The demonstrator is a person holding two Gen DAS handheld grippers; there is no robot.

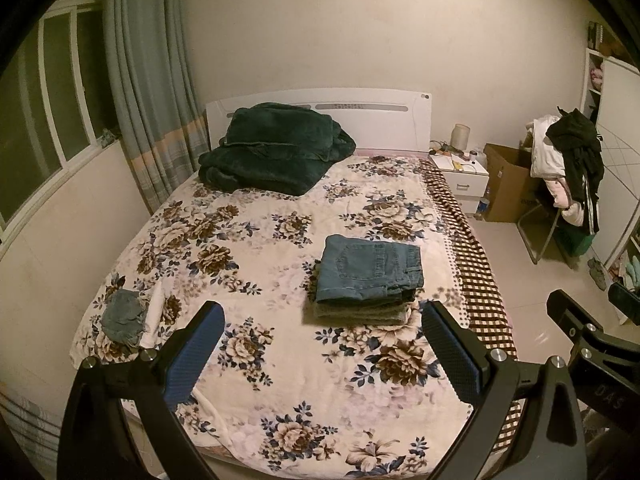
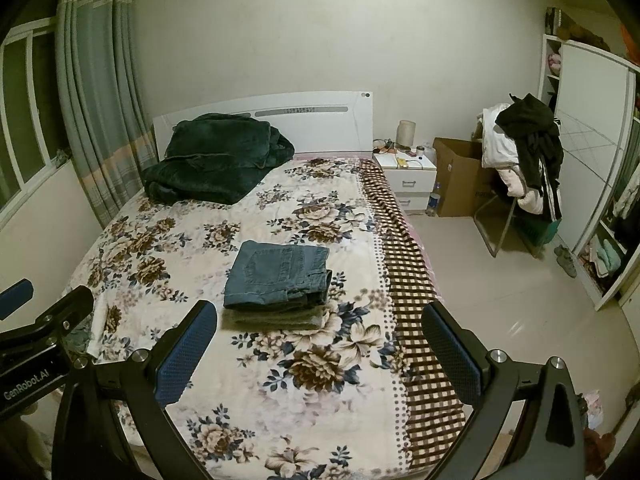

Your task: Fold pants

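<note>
Folded blue jeans (image 1: 370,270) lie on top of a folded grey garment (image 1: 360,314) on the floral bed cover (image 1: 260,240). The stack also shows in the right wrist view (image 2: 280,274). A small crumpled denim piece (image 1: 122,316) lies at the bed's left edge. My left gripper (image 1: 320,352) is open and empty, held above the foot of the bed, short of the stack. My right gripper (image 2: 320,352) is open and empty, also above the foot of the bed. Part of the right gripper shows at the right of the left wrist view (image 1: 580,328).
A dark green blanket (image 1: 276,148) is heaped by the headboard. A white nightstand (image 1: 464,178), a cardboard box (image 1: 510,184) and a chair piled with clothes (image 1: 568,168) stand right of the bed. A wardrobe (image 2: 592,160) is at far right. Curtains (image 1: 148,80) hang on the left.
</note>
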